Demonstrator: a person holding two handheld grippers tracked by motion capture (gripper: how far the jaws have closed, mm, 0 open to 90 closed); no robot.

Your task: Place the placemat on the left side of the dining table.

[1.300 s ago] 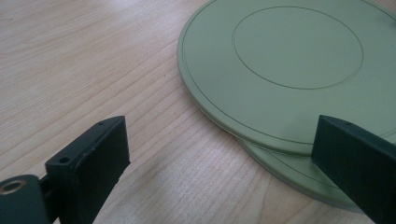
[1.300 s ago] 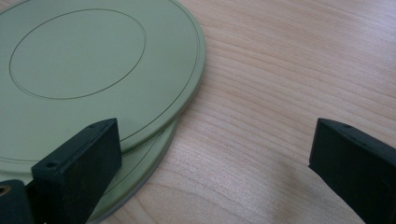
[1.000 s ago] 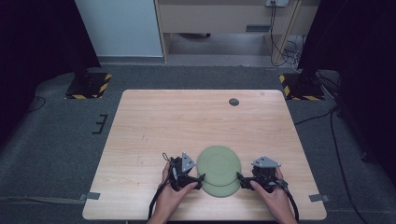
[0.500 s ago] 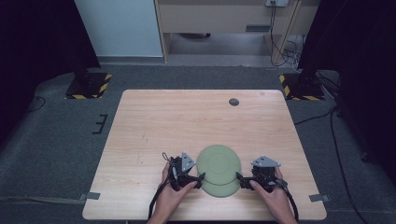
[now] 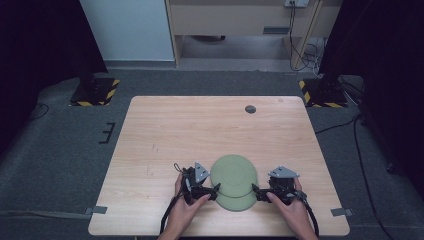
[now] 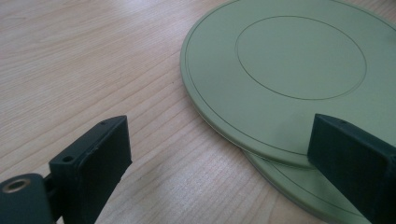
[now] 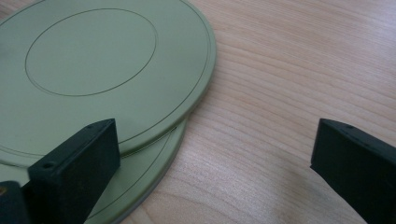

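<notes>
1. The left gripper sits low at the near edge of the table, held in the person's left hand. Its jaws are spread wide and hold nothing.
2. In the left gripper view, the right-hand jaw overlaps the rim of the upper plate, and the other jaw stands over bare wood. Whether the jaw touches the plate cannot be told.
3. The right gripper is at the opposite side of the plates, held in the right hand. Its jaws are also wide apart and empty.
4. In the right gripper view, the left-hand jaw sits over the plates' rims, and the other jaw is over bare wood, well clear of them.
5. Between the two grippers lie two flat, round green plates, one on the other. The upper plate is shifted toward the far side, so the lower plate shows as a crescent at the near side.
6. Each plate has a thin ring scored near its rim, and the upper one has a circle around its middle.
7. A small dark round disc is set in the table near the far edge.
8. The table stands on grey carpet, with yellow-and-black striped bases at its far corners.
</notes>
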